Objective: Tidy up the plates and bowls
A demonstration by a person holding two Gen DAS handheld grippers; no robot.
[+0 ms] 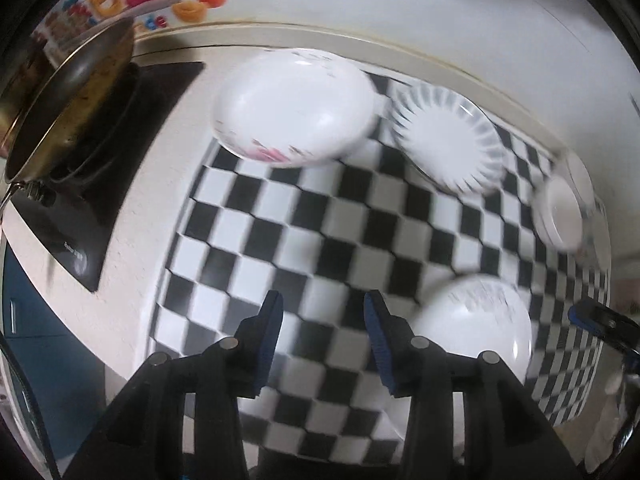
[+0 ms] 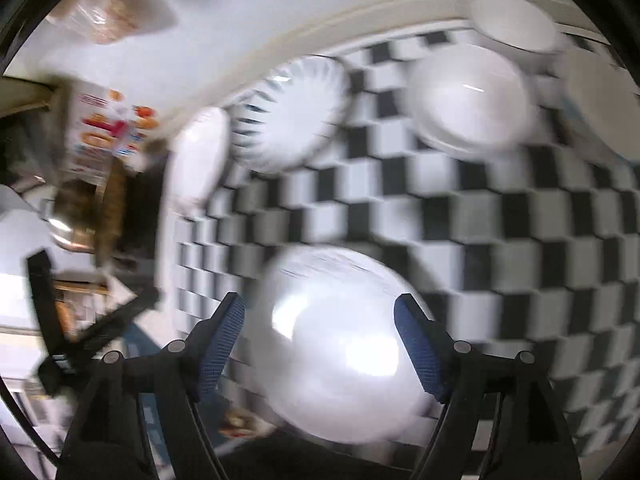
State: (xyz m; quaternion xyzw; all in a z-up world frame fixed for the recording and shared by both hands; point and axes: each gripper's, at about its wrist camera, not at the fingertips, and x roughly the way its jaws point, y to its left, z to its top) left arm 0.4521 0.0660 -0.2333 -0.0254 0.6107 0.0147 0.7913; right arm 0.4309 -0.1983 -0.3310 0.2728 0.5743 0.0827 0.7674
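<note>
My left gripper (image 1: 325,320) hangs open over the black-and-white checked cloth (image 1: 304,232), nothing between its blue pads. Beyond it lie a white plate with pink flowers (image 1: 294,108) and a fluted white plate (image 1: 448,140). Small white bowls (image 1: 560,216) sit at the right, and a white bowl (image 1: 476,328) lies just right of the fingers. My right gripper (image 2: 320,308) stands wide open above that white bowl (image 2: 344,344), which rests on the cloth below the pads, apart from them. Further off are the fluted plate (image 2: 292,112), a white dish (image 2: 468,100) and a bowl (image 2: 516,24).
A metal pan (image 1: 68,108) sits on a black stove top (image 1: 120,168) left of the cloth. A white wall runs along the back. The counter's front edge drops to a blue cabinet front (image 1: 44,340). Both views are motion-blurred.
</note>
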